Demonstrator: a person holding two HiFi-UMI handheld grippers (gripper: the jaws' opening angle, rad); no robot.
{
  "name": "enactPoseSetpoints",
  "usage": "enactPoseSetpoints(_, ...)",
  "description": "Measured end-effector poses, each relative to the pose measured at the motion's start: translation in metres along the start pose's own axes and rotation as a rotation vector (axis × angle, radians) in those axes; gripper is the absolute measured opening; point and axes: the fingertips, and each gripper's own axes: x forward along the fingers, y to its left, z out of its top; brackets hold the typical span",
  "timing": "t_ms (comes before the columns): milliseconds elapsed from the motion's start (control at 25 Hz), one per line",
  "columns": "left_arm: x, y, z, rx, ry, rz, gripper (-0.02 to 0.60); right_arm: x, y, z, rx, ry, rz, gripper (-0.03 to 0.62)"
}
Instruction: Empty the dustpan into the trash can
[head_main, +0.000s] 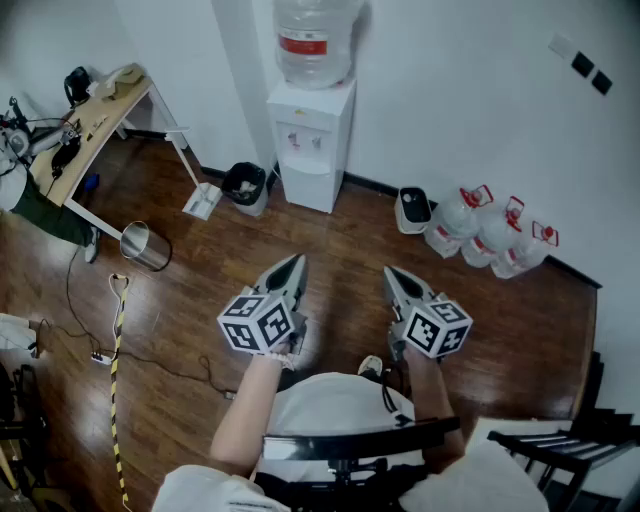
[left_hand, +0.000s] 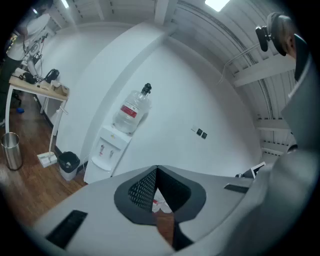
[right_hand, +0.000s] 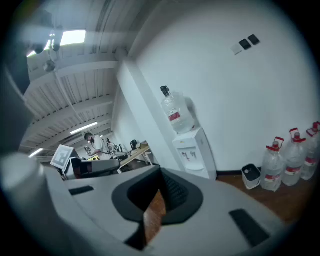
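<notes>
The white dustpan (head_main: 203, 200) is small and hard to make out. It lies on the wood floor between a table leg and the black-lined trash can (head_main: 245, 186), which stands just left of the water dispenser (head_main: 312, 145). The table (head_main: 95, 120) is cut off at the left edge. Left gripper (head_main: 293, 263) and right gripper (head_main: 392, 272) are both clenched on nothing, well apart from the dustpan. Around them are one steel bin (head_main: 146, 246), one white bin (head_main: 412, 210) and three water jugs (head_main: 495, 235)

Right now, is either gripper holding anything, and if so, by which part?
Nothing is held. The left gripper and the right gripper are both shut, with nothing between their jaws.
</notes>
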Motion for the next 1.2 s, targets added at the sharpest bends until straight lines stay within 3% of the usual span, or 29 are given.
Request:
enactPoseSetpoints(280,-0.002,0.017,0.005,-0.014,-0.015,0.017,-0.011,0.017,0.008,-0.002,-0.011,0.016,0.019,0.006)
enactPoseSetpoints(560,-0.015,0.061,0.024,-0.048,-0.037,0.07,-0.011,0.055,0.03,0.0,-0.031,0.047,0.043,0.006)
enactPoseSetpoints(880,-0.061,0.134,0.061,-0.075,-0.083,0.122,-0.011,0.114,0.087,-0.007,-0.059,0.056,0.069,0.006)
enactPoseSetpoints(1200,-0.129,0.218,0.095,-0.062,-0.078,0.206,-0.011,0.188,0.171,-0.03,-0.059,0.072,0.128,0.006)
